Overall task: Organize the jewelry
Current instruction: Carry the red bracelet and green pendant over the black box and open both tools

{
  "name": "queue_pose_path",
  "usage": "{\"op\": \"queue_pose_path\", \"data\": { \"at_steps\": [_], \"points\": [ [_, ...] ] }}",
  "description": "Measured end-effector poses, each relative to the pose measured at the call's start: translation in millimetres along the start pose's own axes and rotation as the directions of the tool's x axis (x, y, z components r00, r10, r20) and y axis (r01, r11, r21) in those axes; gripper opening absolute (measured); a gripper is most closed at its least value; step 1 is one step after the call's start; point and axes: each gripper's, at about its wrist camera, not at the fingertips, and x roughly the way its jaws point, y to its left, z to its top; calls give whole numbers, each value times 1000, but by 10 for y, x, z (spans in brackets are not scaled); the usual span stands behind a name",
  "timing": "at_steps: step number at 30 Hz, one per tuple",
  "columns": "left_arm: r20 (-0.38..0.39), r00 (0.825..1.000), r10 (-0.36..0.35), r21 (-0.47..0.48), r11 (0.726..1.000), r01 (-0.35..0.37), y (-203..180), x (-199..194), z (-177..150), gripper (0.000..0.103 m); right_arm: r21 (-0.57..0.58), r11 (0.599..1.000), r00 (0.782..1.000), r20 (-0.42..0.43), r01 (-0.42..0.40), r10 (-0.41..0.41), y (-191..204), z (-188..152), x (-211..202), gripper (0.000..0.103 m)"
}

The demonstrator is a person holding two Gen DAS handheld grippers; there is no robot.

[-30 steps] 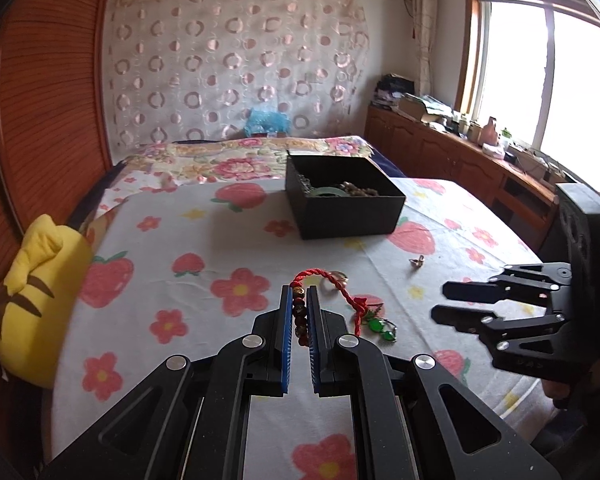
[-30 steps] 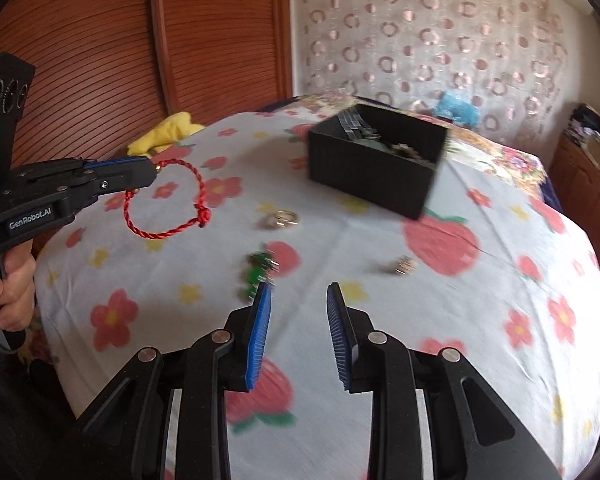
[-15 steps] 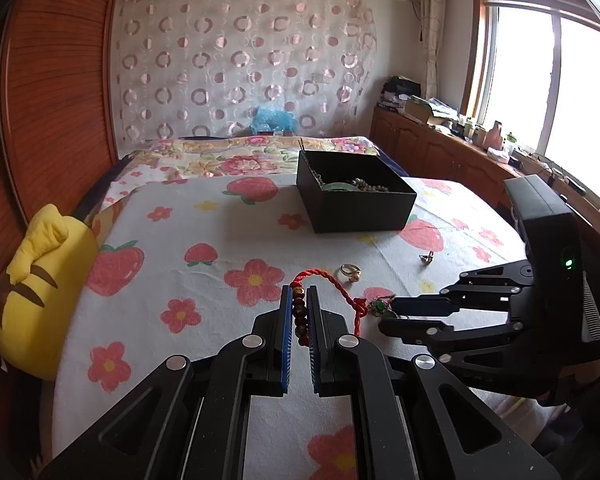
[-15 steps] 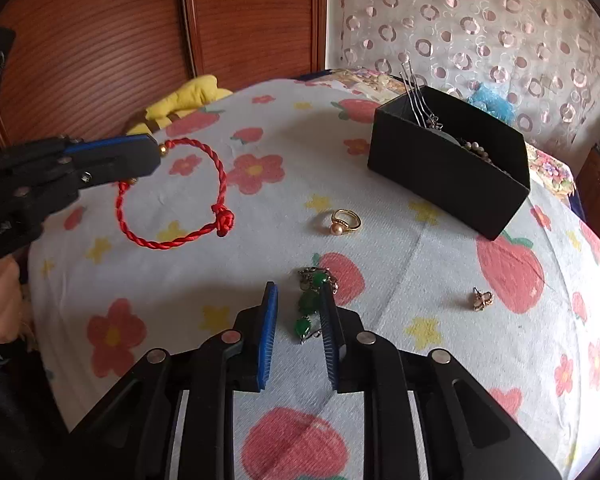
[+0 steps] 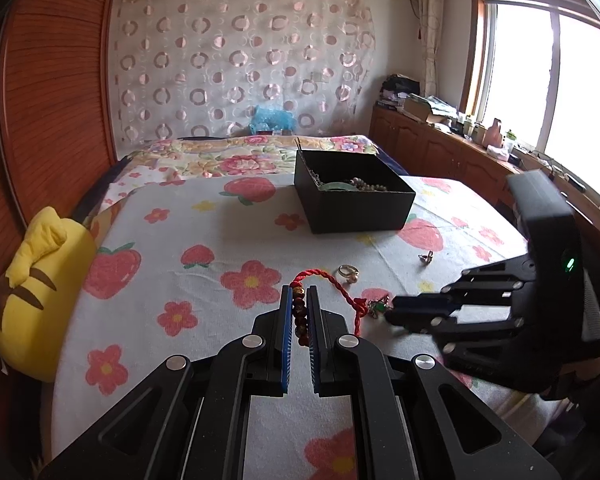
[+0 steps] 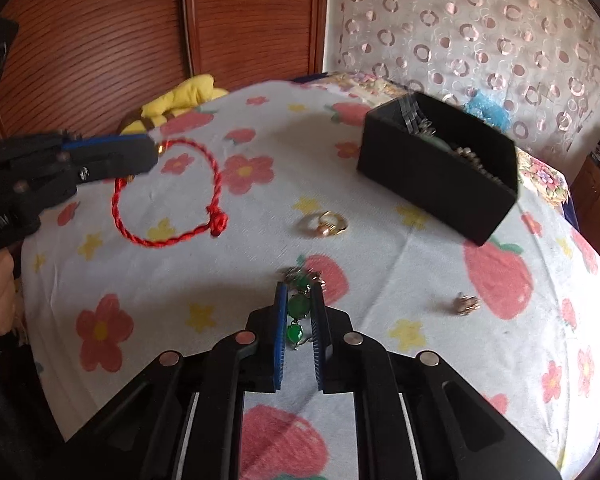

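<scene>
My left gripper (image 5: 299, 294) is shut on the beaded part of a red cord bracelet (image 5: 342, 287) and holds it above the table; the loop hangs free in the right wrist view (image 6: 168, 194). My right gripper (image 6: 299, 286) is closed around a green-stone jewelry piece (image 6: 298, 306) on the cloth; it shows beside the right fingertips in the left wrist view (image 5: 378, 307). A black box (image 5: 352, 200) with jewelry inside stands farther back, also in the right wrist view (image 6: 440, 166).
A gold ring (image 6: 326, 225) and a small earring (image 6: 466, 304) lie on the flowered tablecloth (image 6: 380, 240). A yellow plush cushion (image 5: 32, 292) sits at the table's left edge. A wooden wall is on the left, cabinets and a window on the right.
My right gripper moved forward and down to the green-stone piece and its jaws closed around it. My left gripper kept holding the red bracelet, nearly still.
</scene>
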Motion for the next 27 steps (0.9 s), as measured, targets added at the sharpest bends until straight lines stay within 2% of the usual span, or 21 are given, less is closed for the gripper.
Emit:
{"op": "queue_pose_path", "data": {
  "at_steps": [15,20,27],
  "points": [
    [0,1000,-1,3,1000,1,-14,11,4,6,41,997,986,151,71,-77,-523,455,-611,13],
    [4,1000,-7,14,1000,7,-37,59,37,6,50,994,979,179,93,-101,-693,657,-692,13],
    [30,999,-15,47,999,14,-82,153,243,6,74,988,969,199,137,-149,-967,957,-661,13]
  ]
}}
